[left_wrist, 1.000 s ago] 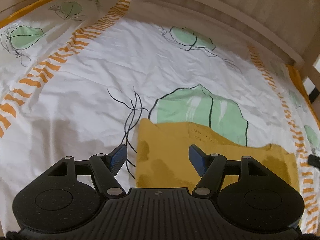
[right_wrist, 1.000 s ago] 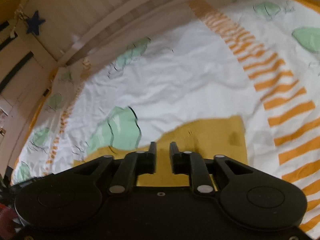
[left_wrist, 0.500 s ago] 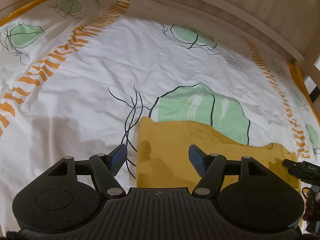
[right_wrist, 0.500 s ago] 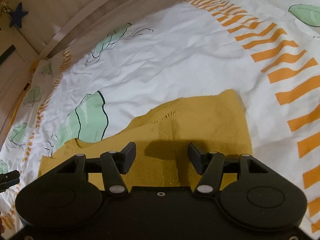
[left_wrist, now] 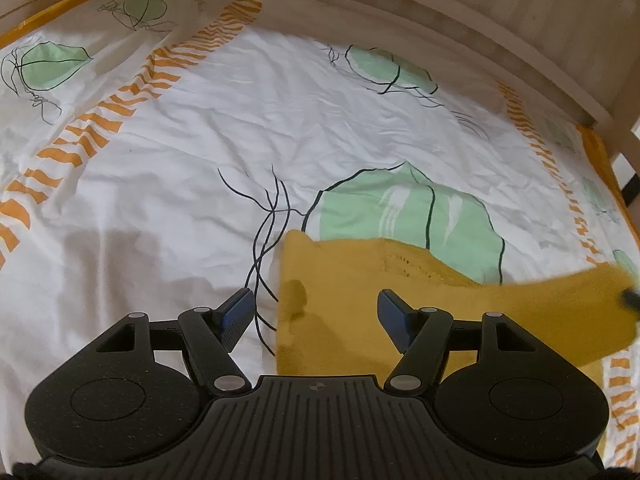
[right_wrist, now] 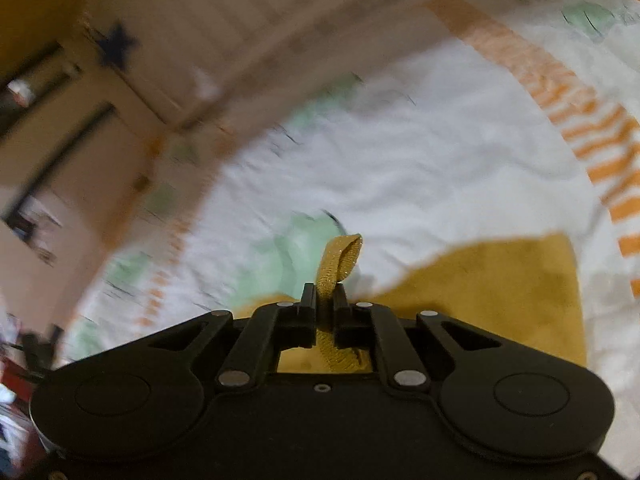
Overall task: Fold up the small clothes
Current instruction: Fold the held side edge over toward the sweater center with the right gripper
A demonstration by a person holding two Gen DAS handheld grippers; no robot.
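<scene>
Left gripper (left_wrist: 314,312): fingers (left_wrist: 236,314) stand wide apart with nothing between the pads, hovering low over the near left corner of the mustard-yellow garment (left_wrist: 344,312). One blue pad is over bare sheet just left of the garment's edge, the other over the cloth itself.

Right gripper (right_wrist: 324,308): jaws have just been closing and now sit narrow, pinching a fold of the mustard-yellow garment (right_wrist: 492,296). A strip of the knit stands up between the fingers (right_wrist: 307,300) and loops over beyond the tips. The right wrist view is motion-blurred.

In the left wrist view the garment's right portion is lifted off the bed and blurred, with a dark tip of the right gripper (left_wrist: 631,298) at its far right end. The left portion lies flat.

Under it: a white bed sheet (left_wrist: 200,184) with green leaf prints and orange striped bands, lightly creased. Beyond: a pale wooden bed rail (left_wrist: 460,28). A dark star shape (right_wrist: 117,45) shows on the far wall, blurred.
</scene>
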